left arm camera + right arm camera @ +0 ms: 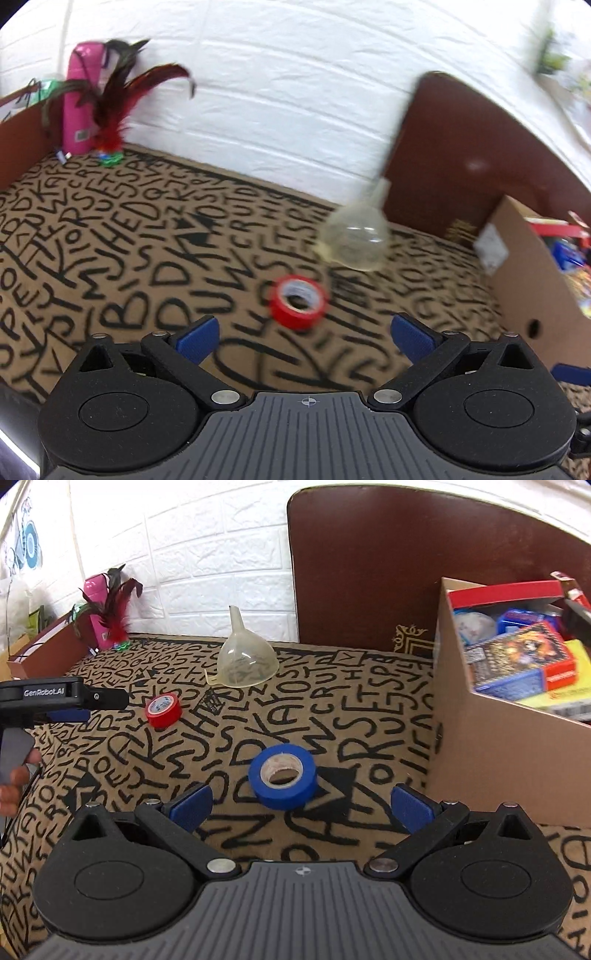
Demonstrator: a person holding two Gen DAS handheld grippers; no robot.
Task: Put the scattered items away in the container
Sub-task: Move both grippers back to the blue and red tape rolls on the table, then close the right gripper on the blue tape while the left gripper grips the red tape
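Note:
A red tape roll lies on the letter-patterned cloth just ahead of my left gripper, which is open and empty. It also shows in the right wrist view. A clear plastic funnel stands mouth down behind it, and shows in the right wrist view too. A blue tape roll lies just ahead of my right gripper, open and empty. The cardboard box at the right holds several packets. The left gripper shows at the left of the right wrist view.
A pink bottle and a red feather shuttlecock stand at the far left by the white brick wall. A dark brown board leans behind the box. A brown tray edge is at the left.

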